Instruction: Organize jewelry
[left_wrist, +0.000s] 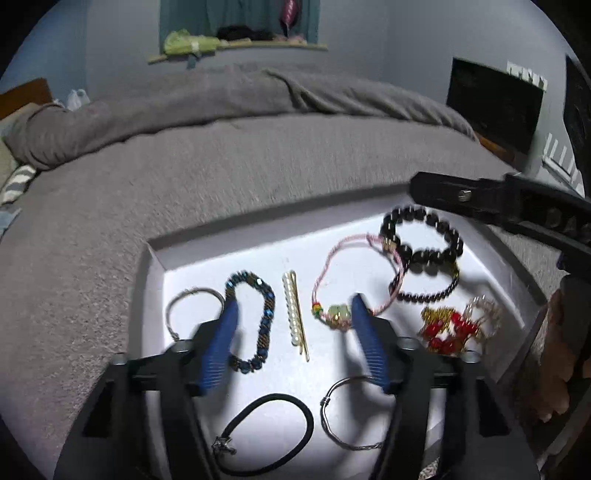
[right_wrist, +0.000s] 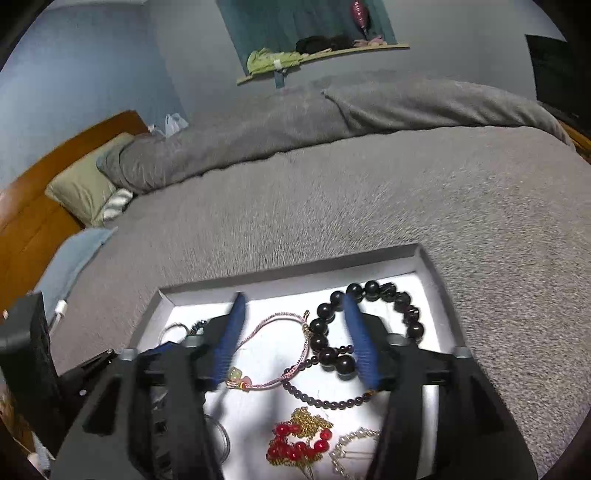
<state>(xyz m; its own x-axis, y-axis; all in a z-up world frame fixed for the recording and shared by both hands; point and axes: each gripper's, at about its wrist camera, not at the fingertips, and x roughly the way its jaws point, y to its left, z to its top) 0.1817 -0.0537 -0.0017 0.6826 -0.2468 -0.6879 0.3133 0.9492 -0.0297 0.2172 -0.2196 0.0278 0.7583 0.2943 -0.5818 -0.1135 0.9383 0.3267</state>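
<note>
Both hand-held grippers hang released over the tray (left_wrist: 155, 258); the left (left_wrist: 293, 306) straddles the hairpin (left_wrist: 293, 314), whose long axis runs straight ahead.

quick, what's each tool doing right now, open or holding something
Left tool: open, holding nothing, over the white tray around the pearl hair clip.
Right tool: open, holding nothing, above the pink cord bracelet.
</note>
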